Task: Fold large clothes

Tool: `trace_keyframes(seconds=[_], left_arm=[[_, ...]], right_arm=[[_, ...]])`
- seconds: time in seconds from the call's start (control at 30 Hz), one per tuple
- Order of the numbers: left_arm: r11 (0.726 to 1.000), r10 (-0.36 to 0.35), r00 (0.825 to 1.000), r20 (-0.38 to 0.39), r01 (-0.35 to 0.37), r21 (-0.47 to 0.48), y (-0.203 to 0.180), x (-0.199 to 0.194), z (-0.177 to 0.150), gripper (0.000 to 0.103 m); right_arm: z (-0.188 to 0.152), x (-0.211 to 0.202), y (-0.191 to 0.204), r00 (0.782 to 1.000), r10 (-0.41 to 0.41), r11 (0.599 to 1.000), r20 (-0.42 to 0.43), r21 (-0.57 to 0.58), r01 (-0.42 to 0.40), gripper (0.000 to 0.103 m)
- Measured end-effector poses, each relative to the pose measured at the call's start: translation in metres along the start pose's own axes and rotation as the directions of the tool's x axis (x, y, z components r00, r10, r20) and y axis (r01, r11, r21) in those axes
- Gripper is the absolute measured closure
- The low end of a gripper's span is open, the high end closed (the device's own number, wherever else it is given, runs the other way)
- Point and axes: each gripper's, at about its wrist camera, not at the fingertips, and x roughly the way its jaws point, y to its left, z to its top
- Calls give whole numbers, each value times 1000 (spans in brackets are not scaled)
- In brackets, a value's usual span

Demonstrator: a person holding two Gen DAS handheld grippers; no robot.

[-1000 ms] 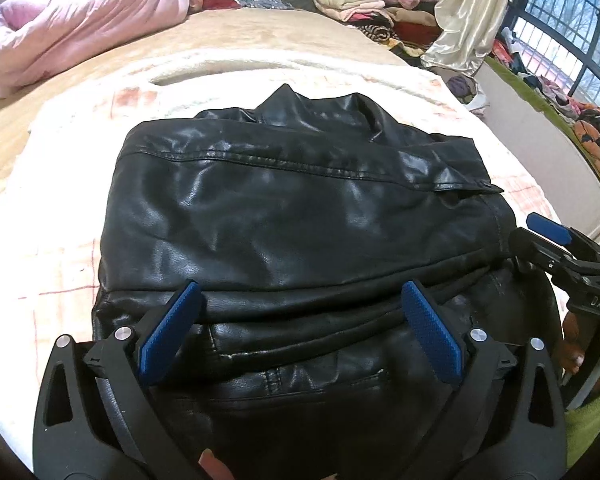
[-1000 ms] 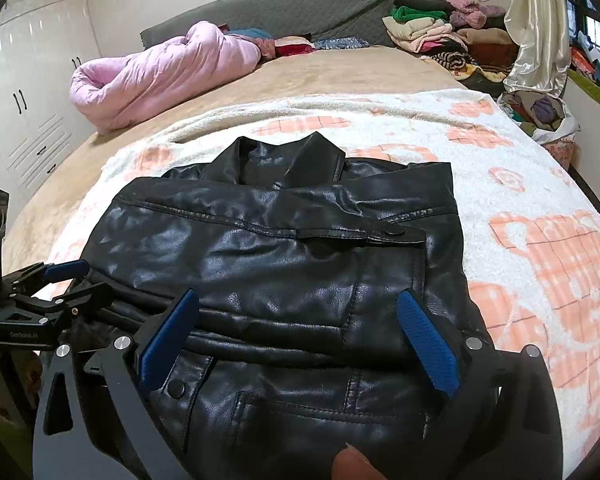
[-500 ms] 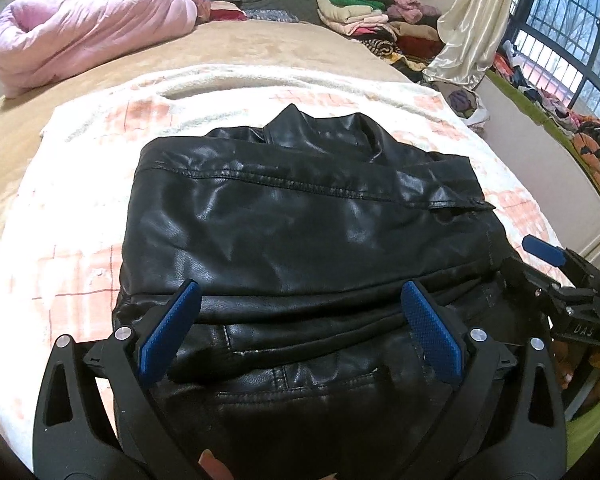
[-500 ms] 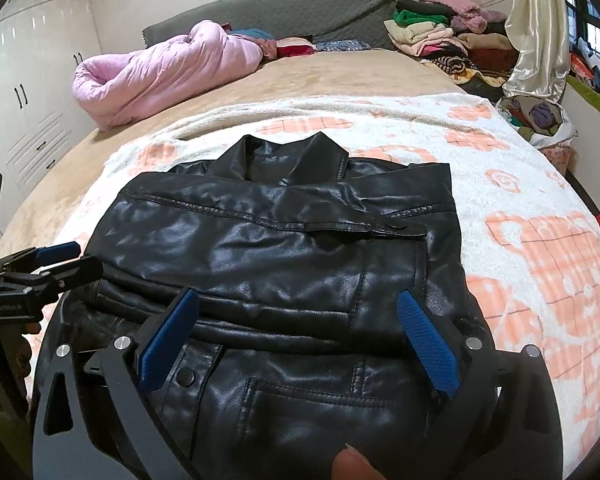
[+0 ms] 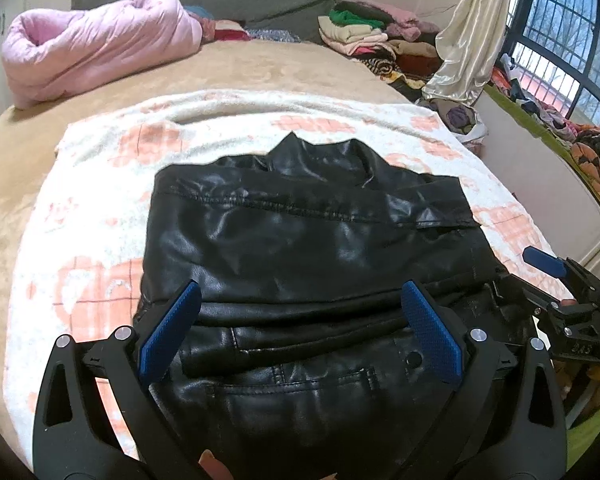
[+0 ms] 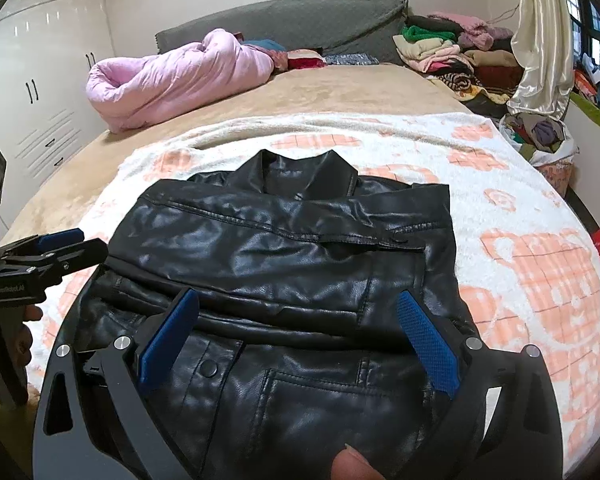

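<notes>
Lying folded at frame centre on the white-and-orange fleece blanket [image 5: 100, 208] is the black leather jacket [image 5: 300, 248]. Left gripper [image 5: 300, 328] and right gripper [image 6: 300, 332] fingers are spread wide, gripping nothing, low in frame over its near edge

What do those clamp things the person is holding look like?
Each is a black plastic gripper. The left gripper and the right gripper look alike: two angled black arms with cut-out slots, silver round bolts at the joints, and flat blue textured pads on the inner faces. Small pale lettering marks the body, too blurred to read.
</notes>
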Motion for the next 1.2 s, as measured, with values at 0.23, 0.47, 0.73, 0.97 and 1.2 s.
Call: trace_keyframes(seconds=[0.23, 0.47, 0.73, 0.97, 1.2], left_arm=[[1000, 3, 999, 46, -3, 8, -12, -20, -4, 9], [1000, 6, 998, 59, -8, 27, -28, -34, -21, 9], [1000, 15, 999, 49, -17, 25, -35, -42, -36, 9], [999, 28, 999, 29, -29, 20, -35, -48, -51, 9], [999, 46, 999, 18, -46, 1, -29, -56, -62, 9]], right_arm=[[1, -20, -1, 999, 5, 1000, 41, -3, -5, 4], [-4, -35, -2, 999, 20, 1000, 49, -15, -19, 4], [-15, -48, -7, 998, 25, 1000, 50, -17, -24, 4], [-27, -59, -11, 999, 35, 999, 38, -31, -34, 4], [-38, -67, -15, 1000, 25, 999, 20, -41, -24, 4]])
